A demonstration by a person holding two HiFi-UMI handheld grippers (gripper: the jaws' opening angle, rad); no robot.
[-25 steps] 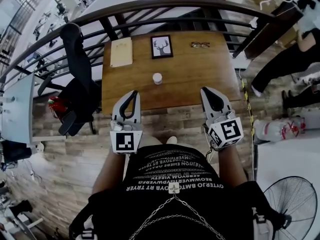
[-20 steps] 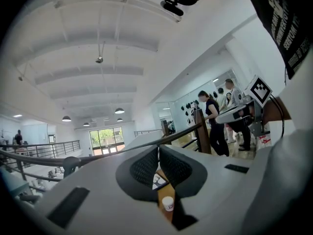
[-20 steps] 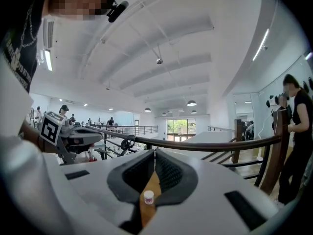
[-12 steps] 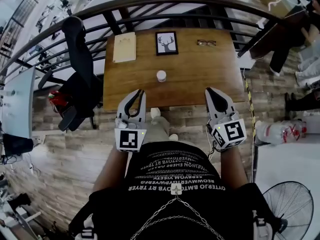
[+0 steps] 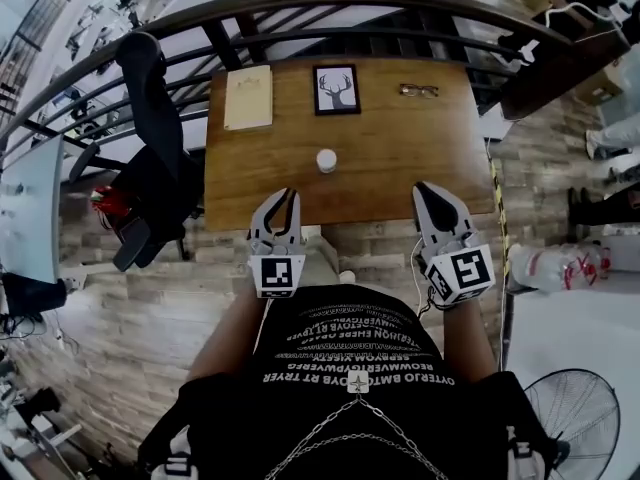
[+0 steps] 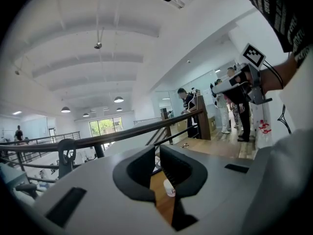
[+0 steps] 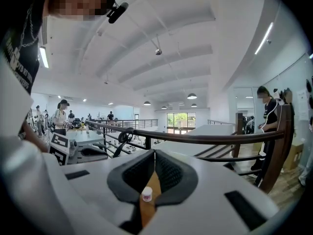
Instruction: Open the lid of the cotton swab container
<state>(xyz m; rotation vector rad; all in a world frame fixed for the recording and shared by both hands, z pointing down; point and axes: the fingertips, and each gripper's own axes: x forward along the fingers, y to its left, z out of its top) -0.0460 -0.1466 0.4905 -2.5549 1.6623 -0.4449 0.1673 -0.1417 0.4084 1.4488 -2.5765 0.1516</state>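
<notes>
The cotton swab container [image 5: 326,160], a small white tub with its lid on, stands upright near the middle of the wooden table [image 5: 400,158]. Both grippers hover short of the table's near edge, apart from the container. My left gripper [image 5: 286,195] is shut and empty, below and slightly left of the container. My right gripper [image 5: 425,189] is shut and empty too, further off to the right. The container [image 6: 169,187] shows small and far off past the closed jaws in the left gripper view. In the right gripper view the container [image 7: 146,194] shows the same way.
On the table's far side lie a beige notebook [image 5: 248,97], a framed deer picture [image 5: 336,89] and a pair of glasses [image 5: 418,90]. A dark railing [image 5: 330,3] runs behind the table. A black office chair [image 5: 150,168] stands at left, a fan [image 5: 565,413] at lower right.
My left gripper has shifted right, nearer the line of the container. The right gripper has hardly moved. Both stay shut, and the container has not moved.
</notes>
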